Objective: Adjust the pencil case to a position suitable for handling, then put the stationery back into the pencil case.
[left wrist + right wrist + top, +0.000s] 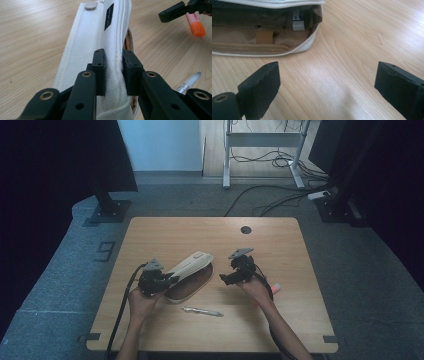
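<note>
A white fabric pencil case (194, 263) lies open near the table's middle, its lid lifted above the brown-lined base (192, 284). My left gripper (170, 279) is shut on the lid's edge; the white lid (95, 37) is pinched between the black pads (100, 72). My right gripper (226, 279) stands just right of the case, jaws wide open with nothing between them. In the right gripper view the gripper (327, 82) faces the case's open mouth (262, 37), where a small white and blue item (299, 21) sits inside.
A silver pen (202, 311) lies on the wooden table (150, 235) in front of the case. An orange highlighter (197, 25) lies by the right hand. A cable hole (245, 229) is near the far edge.
</note>
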Tool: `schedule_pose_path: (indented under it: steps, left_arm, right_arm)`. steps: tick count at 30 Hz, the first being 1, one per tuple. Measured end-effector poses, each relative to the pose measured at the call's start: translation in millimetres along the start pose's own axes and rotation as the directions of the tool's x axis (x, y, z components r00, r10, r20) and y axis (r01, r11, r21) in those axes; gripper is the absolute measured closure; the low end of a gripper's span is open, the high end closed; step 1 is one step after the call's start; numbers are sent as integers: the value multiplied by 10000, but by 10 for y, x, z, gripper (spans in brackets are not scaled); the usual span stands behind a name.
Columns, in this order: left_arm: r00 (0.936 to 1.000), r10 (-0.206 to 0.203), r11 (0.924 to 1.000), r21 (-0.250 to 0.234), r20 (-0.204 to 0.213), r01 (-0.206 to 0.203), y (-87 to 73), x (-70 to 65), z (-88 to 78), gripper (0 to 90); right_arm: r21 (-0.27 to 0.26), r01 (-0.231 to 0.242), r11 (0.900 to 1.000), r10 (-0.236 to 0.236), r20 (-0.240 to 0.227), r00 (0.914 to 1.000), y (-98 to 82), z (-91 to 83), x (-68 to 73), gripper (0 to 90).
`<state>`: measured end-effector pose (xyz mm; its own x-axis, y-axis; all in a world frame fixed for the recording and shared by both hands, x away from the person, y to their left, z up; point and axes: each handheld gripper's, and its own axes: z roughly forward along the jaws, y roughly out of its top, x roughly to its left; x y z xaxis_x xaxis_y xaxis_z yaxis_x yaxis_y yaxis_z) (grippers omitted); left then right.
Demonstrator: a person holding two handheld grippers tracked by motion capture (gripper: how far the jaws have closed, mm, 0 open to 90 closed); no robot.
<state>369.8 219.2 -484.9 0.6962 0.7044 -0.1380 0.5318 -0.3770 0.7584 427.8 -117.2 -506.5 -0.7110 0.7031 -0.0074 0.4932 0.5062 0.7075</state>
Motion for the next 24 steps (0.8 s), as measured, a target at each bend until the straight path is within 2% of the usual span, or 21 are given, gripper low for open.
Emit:
schedule_pose_path:
  steps: [14,24]
  left_arm:
    - [10000,-30,10000,9,44,30,-2,1,0,738]
    - [9999,-101,9999,-11,129,101,1,10,-7,735]
  right_arm:
    - [-6,-265,9996,265,293,9992,-163,-224,-65,65]
    - [-100,-427,9990,430,334,9985,-336,-415,-75,123]
